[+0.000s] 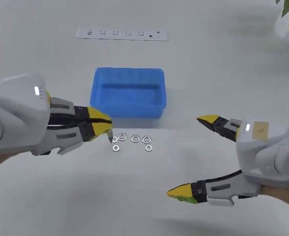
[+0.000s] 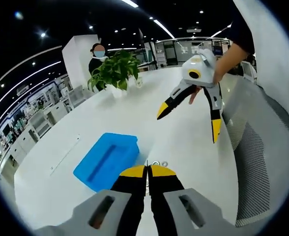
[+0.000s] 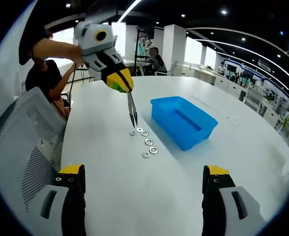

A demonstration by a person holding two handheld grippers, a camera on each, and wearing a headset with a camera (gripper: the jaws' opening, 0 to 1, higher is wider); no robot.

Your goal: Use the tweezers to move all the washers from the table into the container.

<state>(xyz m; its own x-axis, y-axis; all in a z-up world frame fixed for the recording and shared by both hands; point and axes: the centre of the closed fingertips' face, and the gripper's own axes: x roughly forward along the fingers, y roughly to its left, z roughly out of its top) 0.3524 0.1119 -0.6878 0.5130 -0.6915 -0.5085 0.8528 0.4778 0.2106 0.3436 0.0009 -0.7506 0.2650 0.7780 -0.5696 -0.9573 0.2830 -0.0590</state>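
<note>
My left gripper (image 1: pixel 104 126) has its jaws pinched shut on the tweezers (image 3: pixel 132 109), whose tips point down at the left end of the washers (image 1: pixel 134 139) — I can't tell whether they touch one. Six washers lie in a loose cluster on the white worktop (image 1: pixel 223 69), just in front of the blue container (image 1: pixel 129 93). My right gripper (image 1: pixel 191 156) hangs off to the right, well apart from the washers — jaws spread wide, holding nothing.
</note>
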